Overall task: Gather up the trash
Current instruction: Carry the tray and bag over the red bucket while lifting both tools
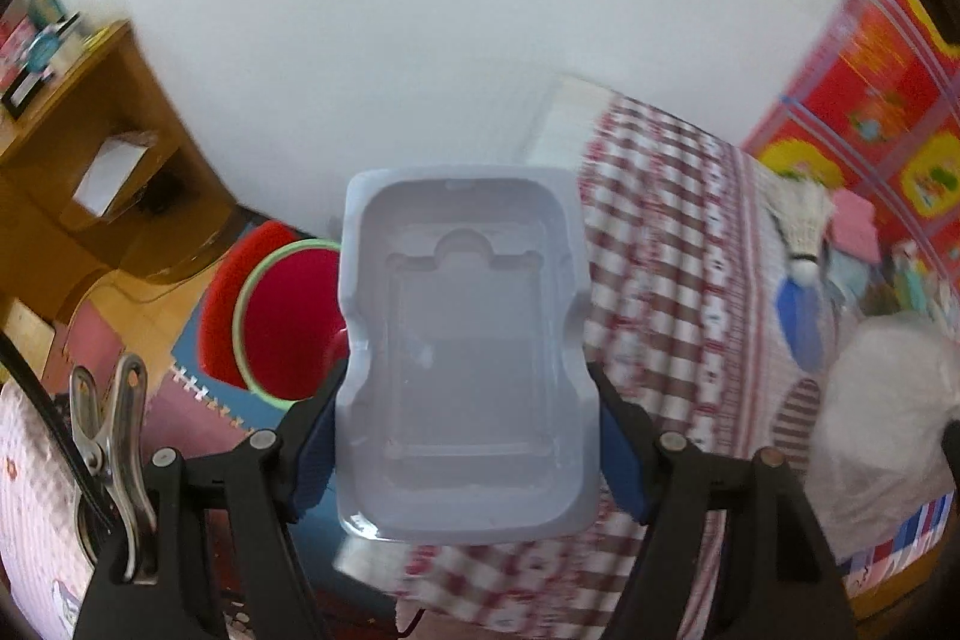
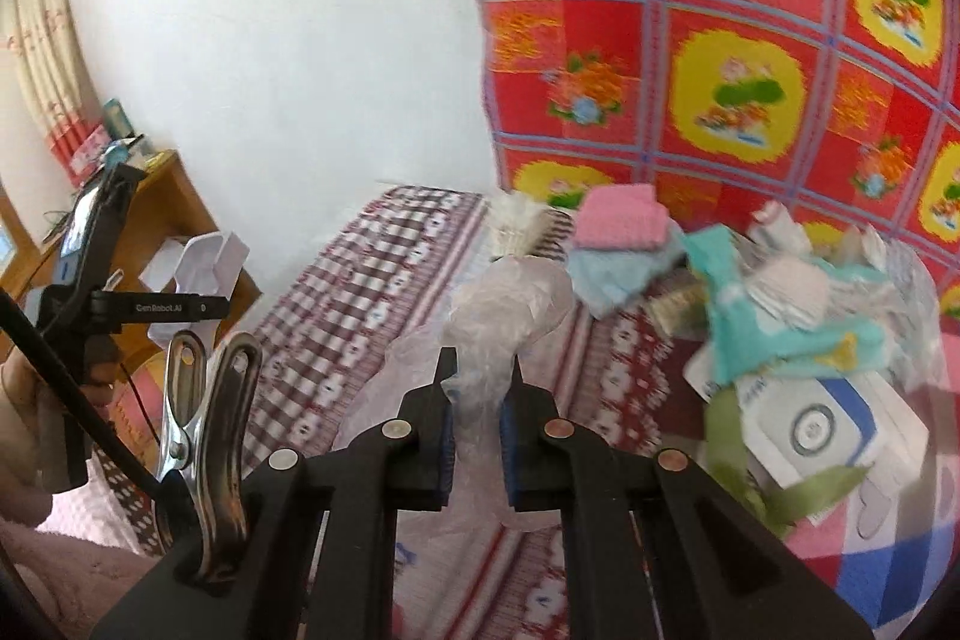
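Note:
My left gripper (image 1: 468,382) is shut on a pale grey moulded plastic tray (image 1: 462,280), its blue pads pressing on both long sides. The tray hangs in the air, over the edge of the bed. Behind it on the floor stands a red bin with a green rim (image 1: 288,316). My right gripper (image 2: 483,370) is shut on a crumpled clear plastic bag (image 2: 510,304), lifted a little above the checked bed sheet (image 2: 360,292). At the left of the right wrist view the tray (image 2: 207,262) shows again, held up by the other gripper.
A pile of wrappers, a teal packet (image 2: 780,316), a pink cloth (image 2: 624,220) and a white box (image 2: 828,430) lies on the bed at right. A shuttlecock (image 1: 804,220) sits near it. A wooden desk (image 1: 90,148) stands left of the bin. A red patterned cloth (image 2: 750,40) hangs behind the bed.

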`<control>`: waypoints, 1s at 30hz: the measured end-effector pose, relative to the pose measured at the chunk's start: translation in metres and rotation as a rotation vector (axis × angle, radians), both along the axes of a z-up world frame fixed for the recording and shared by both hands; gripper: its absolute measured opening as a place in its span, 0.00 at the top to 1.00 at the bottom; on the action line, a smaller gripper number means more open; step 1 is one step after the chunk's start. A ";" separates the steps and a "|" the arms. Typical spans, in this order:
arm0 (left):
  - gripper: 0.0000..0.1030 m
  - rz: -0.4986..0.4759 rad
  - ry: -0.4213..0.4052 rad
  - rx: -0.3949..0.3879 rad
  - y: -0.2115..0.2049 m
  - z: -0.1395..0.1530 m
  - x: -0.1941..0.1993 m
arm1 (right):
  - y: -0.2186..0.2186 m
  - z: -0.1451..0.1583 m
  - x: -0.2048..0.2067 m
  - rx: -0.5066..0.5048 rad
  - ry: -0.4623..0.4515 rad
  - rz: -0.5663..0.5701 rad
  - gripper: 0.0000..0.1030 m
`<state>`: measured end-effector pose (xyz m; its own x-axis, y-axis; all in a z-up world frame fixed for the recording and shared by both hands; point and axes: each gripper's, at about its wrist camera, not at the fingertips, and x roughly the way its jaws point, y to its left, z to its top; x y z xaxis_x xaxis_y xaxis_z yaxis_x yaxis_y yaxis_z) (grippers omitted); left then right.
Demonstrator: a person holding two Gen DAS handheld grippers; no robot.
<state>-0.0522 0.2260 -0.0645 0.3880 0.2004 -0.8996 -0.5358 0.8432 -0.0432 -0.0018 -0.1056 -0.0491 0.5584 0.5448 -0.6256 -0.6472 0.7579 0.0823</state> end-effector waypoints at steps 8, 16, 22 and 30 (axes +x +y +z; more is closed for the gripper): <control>0.26 0.123 0.031 0.004 0.075 -0.015 -0.037 | 0.051 0.005 -0.013 0.002 -0.021 0.090 0.88; 0.26 0.164 0.087 -0.023 0.143 -0.068 -0.049 | 0.117 0.015 -0.035 -0.010 -0.047 0.178 0.88; 0.26 0.149 0.121 -0.082 0.178 -0.121 -0.047 | 0.174 0.018 -0.047 -0.041 -0.066 0.217 0.88; 0.26 0.099 0.142 -0.156 0.211 -0.185 -0.036 | 0.246 0.011 -0.052 -0.074 -0.064 0.249 0.88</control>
<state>-0.0882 0.4367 -0.2494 0.2406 0.0852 -0.9669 -0.6256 0.7752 -0.0873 -0.0539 0.1402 -0.0378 0.4524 0.6241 -0.6370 -0.8165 0.5771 -0.0144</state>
